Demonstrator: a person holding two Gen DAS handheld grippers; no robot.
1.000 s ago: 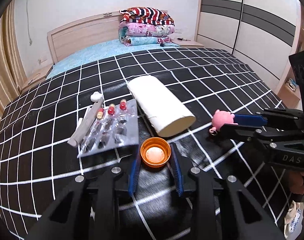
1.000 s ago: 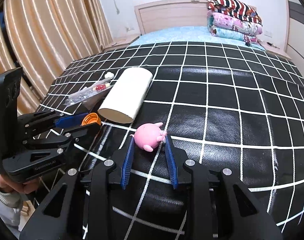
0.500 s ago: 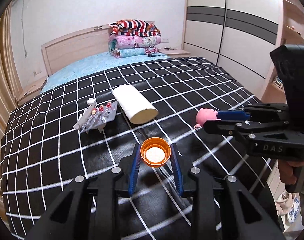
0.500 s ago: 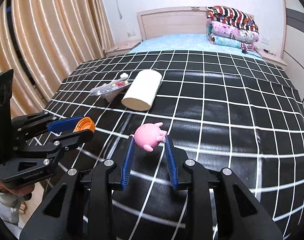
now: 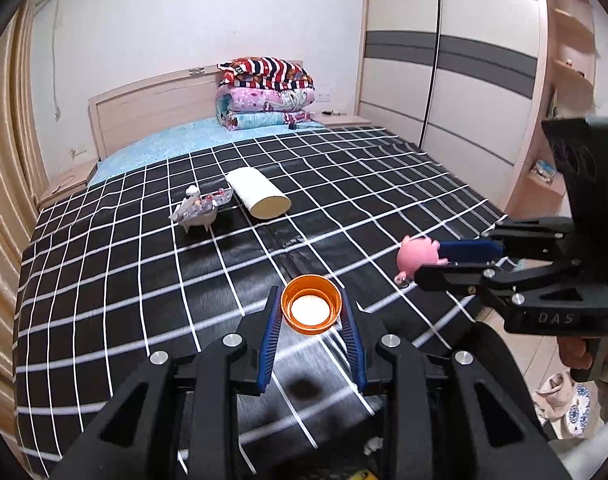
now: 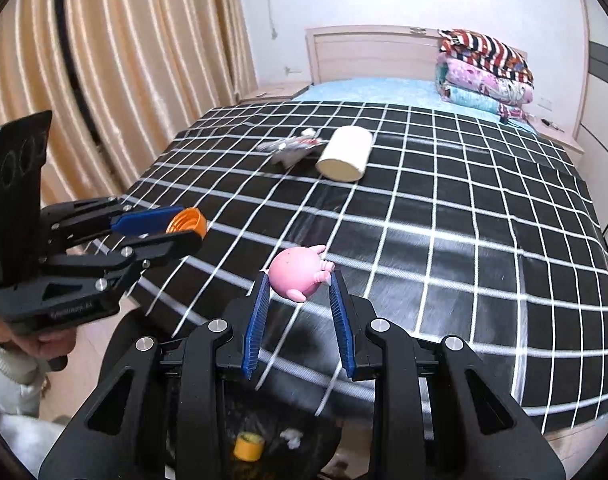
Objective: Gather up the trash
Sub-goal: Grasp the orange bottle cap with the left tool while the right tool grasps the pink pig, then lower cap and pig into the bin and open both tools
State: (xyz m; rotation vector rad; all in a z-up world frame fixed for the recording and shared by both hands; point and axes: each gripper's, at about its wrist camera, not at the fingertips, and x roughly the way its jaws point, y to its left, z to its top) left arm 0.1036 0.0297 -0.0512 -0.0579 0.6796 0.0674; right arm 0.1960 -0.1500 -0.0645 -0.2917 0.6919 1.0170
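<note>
Grippers both loaded and lifted off the bed (image 5: 104, 304), held above the foot edge. Probable reason: a dark bin (image 6: 272, 432) sits below w/ a yellow roll (image 6: 246, 446) and white scraps already in it, so both pieces look lined up for a drop.

Left gripper (image 5: 311, 312): jaws narrowed, blue pads pressing both sides of an orange bottle cap (image 5: 311, 309), open side facing the cam. Cap sits at the tips, not deep.

Right gripper (image 6: 298, 292): jaws closed onto a pink pig toy (image 6: 300, 274), also pinched near the tips; toy's legs stick out at 3 o'clock.

Left on the bed, approx 11 o'clock from the cap in left cam: pill blister pack (image 5: 202, 208) w/ a small white scrap, and a white paper roll (image 5: 260, 196) just beside it at its 3 o'clock. Judged: 2 items in hand, those not yet collected.
</note>
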